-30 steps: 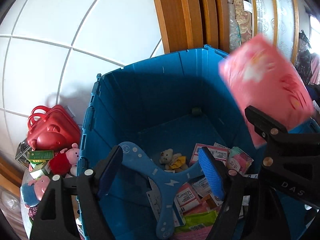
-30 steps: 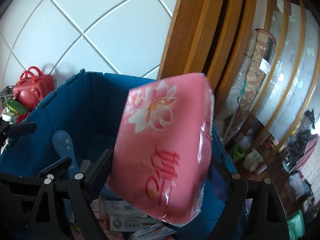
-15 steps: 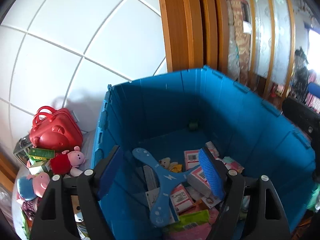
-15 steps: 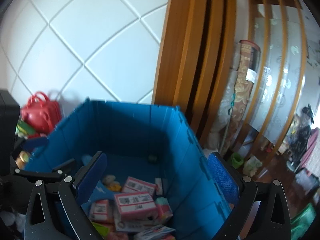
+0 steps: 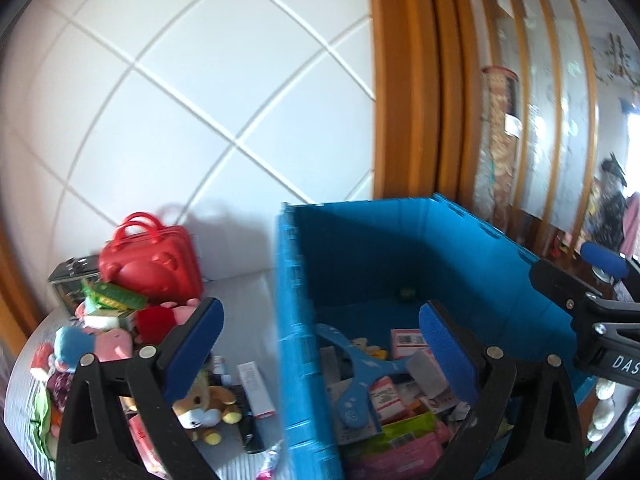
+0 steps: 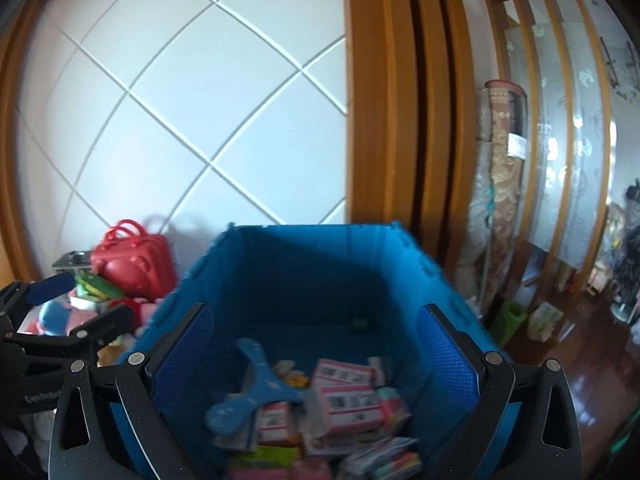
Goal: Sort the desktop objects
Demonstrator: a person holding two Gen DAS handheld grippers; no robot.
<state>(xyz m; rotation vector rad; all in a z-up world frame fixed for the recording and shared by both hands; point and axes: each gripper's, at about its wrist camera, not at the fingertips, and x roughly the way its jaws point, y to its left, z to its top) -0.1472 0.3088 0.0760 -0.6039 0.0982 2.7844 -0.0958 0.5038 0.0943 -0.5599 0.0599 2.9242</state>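
The left tool (image 5: 324,336) has just been opening and now stands spread wide, nothing between its two blue pads (image 5: 448,344) and nothing touching them. It hangs tilted downward over the near left wall of the blue crate (image 5: 304,320), one finger outside the crate above the bench (image 5: 240,292), the other over the crate's inside. The right tool (image 6: 316,344) has also just been opening; its jaws are as wide apart, empty, aimed down into the same crate from the near side. Each tool shows at the edge of the other's view, the two well apart.

Inside the crate lie one blue three-armed boomerang (image 6: 256,392), at least three pink-and-white boxes (image 6: 348,400) with labels, one small plush bear (image 5: 362,346), one green packet (image 5: 404,432) and more blurred packs that cannot be counted.

On the bench left of the crate: one red toy suitcase (image 5: 150,264) against the tiled wall (image 5: 180,100), one green box (image 5: 114,294), two pig plush toys (image 5: 160,316), one brown plush dog (image 5: 204,408) and one slim white box (image 5: 256,390).
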